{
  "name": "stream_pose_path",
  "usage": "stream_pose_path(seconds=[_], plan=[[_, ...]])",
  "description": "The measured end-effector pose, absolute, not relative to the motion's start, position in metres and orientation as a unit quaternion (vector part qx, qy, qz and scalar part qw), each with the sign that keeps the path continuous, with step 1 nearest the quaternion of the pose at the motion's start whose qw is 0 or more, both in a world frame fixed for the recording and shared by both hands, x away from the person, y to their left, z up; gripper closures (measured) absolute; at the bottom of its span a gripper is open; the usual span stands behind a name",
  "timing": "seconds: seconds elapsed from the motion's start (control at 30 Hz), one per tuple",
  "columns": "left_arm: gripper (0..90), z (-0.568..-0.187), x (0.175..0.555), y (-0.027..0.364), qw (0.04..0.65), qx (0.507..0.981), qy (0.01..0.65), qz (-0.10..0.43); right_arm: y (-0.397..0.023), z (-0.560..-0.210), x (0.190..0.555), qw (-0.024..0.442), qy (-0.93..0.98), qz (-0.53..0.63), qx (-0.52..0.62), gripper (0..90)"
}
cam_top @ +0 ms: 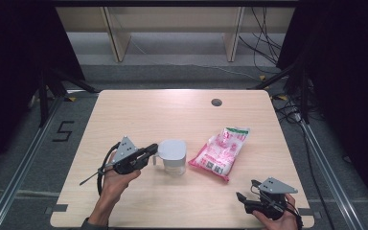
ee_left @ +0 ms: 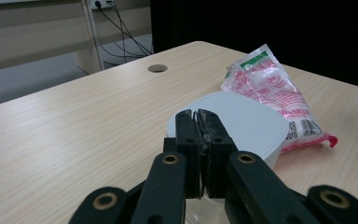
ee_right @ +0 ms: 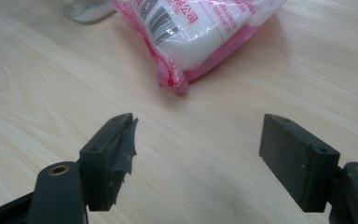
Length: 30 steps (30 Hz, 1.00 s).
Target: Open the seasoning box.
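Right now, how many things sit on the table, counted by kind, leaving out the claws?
White-lidded clear plastic jug: 1
Pink-and-white printed plastic bag of white granules: 1
Total: 2

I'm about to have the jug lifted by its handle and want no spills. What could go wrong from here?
1. The left gripper pinches only the handle of the lidded jug, so the jug may swing or slip.
2. The pink bag lies close beside the jug; a swing could knock it.
3. The right gripper is open, offering no support.
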State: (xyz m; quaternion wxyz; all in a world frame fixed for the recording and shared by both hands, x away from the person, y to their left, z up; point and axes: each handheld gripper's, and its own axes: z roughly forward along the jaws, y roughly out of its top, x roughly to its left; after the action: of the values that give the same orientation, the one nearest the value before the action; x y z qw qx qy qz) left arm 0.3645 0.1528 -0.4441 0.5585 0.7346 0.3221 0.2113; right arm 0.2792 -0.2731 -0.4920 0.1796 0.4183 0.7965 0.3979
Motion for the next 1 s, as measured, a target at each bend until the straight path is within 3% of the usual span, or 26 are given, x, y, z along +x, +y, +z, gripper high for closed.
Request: stream_pose_path(seconds=[0.27, 0.43, 0.6, 0.77, 1.0], plan=[[86.6, -0.452, 0.376, 0.144, 0.56, 0.731, 0.335, 0.199, -0.27, -0.491, 0.277, 0.181, 0.799, 0.398, 0.414, 26.8], [85.7, -0.451, 0.376, 0.146, 0.552, 0.735, 0.332, 0.211, -0.267, -0.489, 0.275, 0.181, 0.792, 0.417, 0.407, 20.6], [85.6, -0.45, 0.376, 0.147, 0.548, 0.737, 0.333, 0.216, -0.264, -0.487, 0.278, 0.195, 0.797, 0.426, 0.38, 22.2], [85.1, -0.451, 0.375, 0.149, 0.547, 0.736, 0.338, 0.214, -0.257, -0.485, 0.286, 0.198, 0.811, 0.424, 0.352, 37.2], [85.1, -0.452, 0.377, 0.152, 0.553, 0.733, 0.338, 0.206, -0.238, -0.474, 0.305, 0.203, 0.808, 0.45, 0.321, 65.4]])
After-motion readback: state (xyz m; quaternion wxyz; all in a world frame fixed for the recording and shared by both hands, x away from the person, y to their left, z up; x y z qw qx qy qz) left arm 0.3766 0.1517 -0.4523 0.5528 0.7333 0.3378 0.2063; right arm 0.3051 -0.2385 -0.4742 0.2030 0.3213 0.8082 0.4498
